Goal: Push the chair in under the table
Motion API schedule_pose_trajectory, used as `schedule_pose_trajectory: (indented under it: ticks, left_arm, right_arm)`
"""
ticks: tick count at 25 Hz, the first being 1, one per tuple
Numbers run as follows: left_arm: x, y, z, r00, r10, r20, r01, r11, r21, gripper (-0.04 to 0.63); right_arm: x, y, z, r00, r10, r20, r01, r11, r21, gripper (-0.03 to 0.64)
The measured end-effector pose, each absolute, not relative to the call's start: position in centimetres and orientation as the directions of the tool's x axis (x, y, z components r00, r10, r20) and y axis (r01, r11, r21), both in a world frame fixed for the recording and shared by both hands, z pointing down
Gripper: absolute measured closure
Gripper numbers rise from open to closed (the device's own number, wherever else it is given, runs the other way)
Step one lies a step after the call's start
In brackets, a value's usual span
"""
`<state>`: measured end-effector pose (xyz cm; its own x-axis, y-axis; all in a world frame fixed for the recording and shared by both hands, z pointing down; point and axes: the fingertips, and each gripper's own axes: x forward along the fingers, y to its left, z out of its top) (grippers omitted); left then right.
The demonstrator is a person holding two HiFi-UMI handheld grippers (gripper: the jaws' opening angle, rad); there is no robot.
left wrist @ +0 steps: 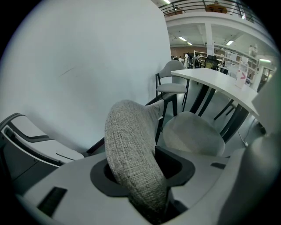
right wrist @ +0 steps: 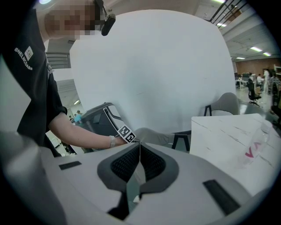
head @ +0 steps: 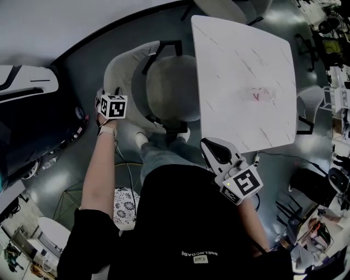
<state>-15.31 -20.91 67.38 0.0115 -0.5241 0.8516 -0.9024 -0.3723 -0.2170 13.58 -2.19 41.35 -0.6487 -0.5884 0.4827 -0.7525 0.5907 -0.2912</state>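
Observation:
A grey fabric chair point(head: 164, 87) stands at the left side of the white marble-look table point(head: 246, 82), its seat partly under the tabletop. My left gripper point(head: 112, 106) is at the chair's curved backrest point(head: 123, 68). In the left gripper view the backrest's woven top edge point(left wrist: 131, 145) fills the gap between the jaws, and my left gripper point(left wrist: 138, 169) is shut on it. The seat point(left wrist: 193, 134) and table point(left wrist: 219, 81) lie beyond. My right gripper point(head: 210, 150) hovers by the table's near corner, shut, with nothing held point(right wrist: 139, 151).
A black-and-white machine point(head: 27, 109) stands at the left. Other chairs are beyond the table point(head: 229, 8) and to its right point(head: 309, 104). My legs and shoes point(head: 164, 142) are just behind the chair. A white patterned object point(head: 126, 205) and cables lie on the floor.

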Motion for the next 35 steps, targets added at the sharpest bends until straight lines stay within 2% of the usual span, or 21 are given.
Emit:
schedule_pose_trajectory:
  ticks: [9,10,11,12,13,26,35]
  left_arm:
    - [-15.2,-20.7,67.6,0.054,-0.491,0.869,-0.911,-0.380,-0.159,0.410]
    - [-15.3,-20.7,67.4,0.054,-0.494,0.868,-0.909,-0.383,-0.162,0.379]
    - [-15.3,-20.7,67.2,0.054,-0.498,0.865,-0.904,-0.392,-0.169,0.300]
    - [-15.2,-20.6,66.8,0.061,-0.501,0.863,-0.897,-0.407,-0.173,0.251]
    - [-15.0,-20.4,66.5,0.072,-0.502,0.862,-0.890,-0.422,-0.171,0.241]
    - [-12.9,-14.0,58.0,0.209,-0.597,0.775,-0.896,-0.434,-0.093,0.239]
    - [-10.0,-9.4,48.7,0.331,-0.675,0.659,-0.906,-0.422,0.023,0.239]
  right_arm:
    - [13.2,-1.9,41.1,-0.651,-0.597,0.469,-0.752,0.592,-0.291,0.606]
    - [13.1,-1.9,41.0,-0.652,-0.597,0.467,-0.751,0.594,-0.290,0.606]
    - [12.9,-1.8,41.0,-0.654,-0.597,0.465,-0.750,0.595,-0.289,0.606]
    - [12.8,-1.8,40.9,-0.655,-0.597,0.463,-0.748,0.597,-0.288,0.606]
    - [12.7,-1.8,40.9,-0.656,-0.597,0.462,-0.747,0.598,-0.288,0.606]
    - [9.9,-3.1,39.6,-0.694,-0.602,0.396,-0.718,0.620,-0.316,0.606]
    - [7.4,-5.1,38.5,-0.735,-0.595,0.326,-0.678,0.656,-0.332,0.606]
